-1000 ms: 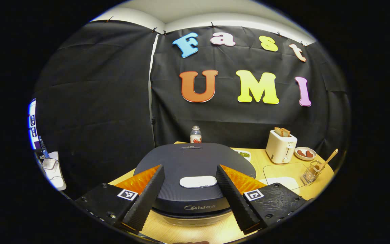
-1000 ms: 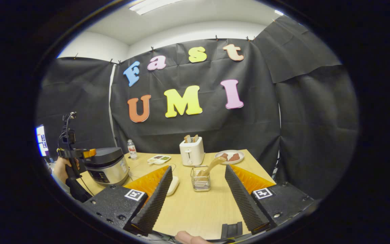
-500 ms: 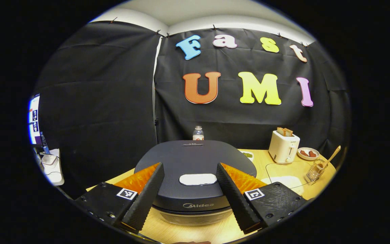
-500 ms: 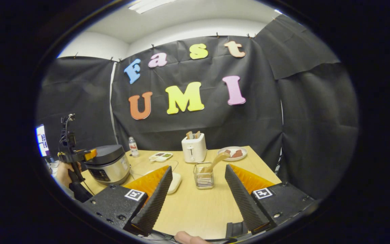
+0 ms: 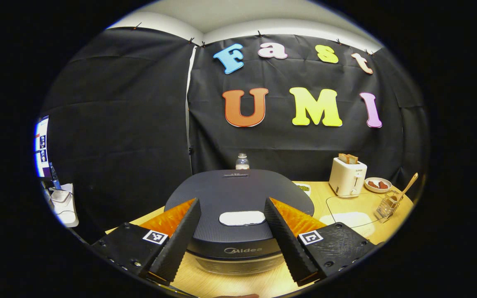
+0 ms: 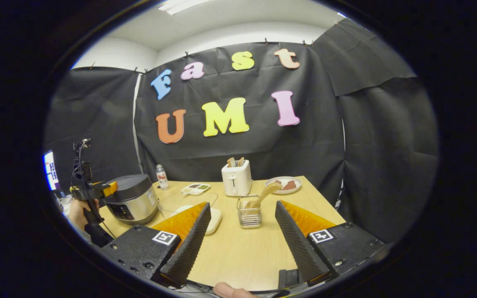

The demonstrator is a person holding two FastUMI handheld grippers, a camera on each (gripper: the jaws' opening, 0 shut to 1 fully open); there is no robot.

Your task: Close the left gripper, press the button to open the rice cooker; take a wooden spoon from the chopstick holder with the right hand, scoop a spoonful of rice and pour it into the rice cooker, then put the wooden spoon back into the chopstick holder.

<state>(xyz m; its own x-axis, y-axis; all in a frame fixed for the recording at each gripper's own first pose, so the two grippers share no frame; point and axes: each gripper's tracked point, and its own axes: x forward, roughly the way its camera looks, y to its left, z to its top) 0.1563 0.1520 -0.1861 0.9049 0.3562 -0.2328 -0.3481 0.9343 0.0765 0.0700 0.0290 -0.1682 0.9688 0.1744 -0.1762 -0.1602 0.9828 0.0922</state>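
The dark rice cooker sits just ahead of my left gripper, lid down. Its pale oval button lies between the open fingers, which hover over the lid's front. In the right gripper view the cooker stands at the left, with a hand holding the left gripper at its front edge. The wire chopstick holder with the wooden spoon leaning in it stands ahead of my open right gripper, well clear of the fingertips. A white dish of rice lies partly behind one finger.
A white toaster with bread, a plate of food, a small divided tray and a bottle stand along the back of the wooden table. The holder and toaster sit right of the cooker.
The right gripper has drawn back a little, so the holder looks smaller and farther off. The left gripper's view has shifted slightly over the lid. Both stay open.
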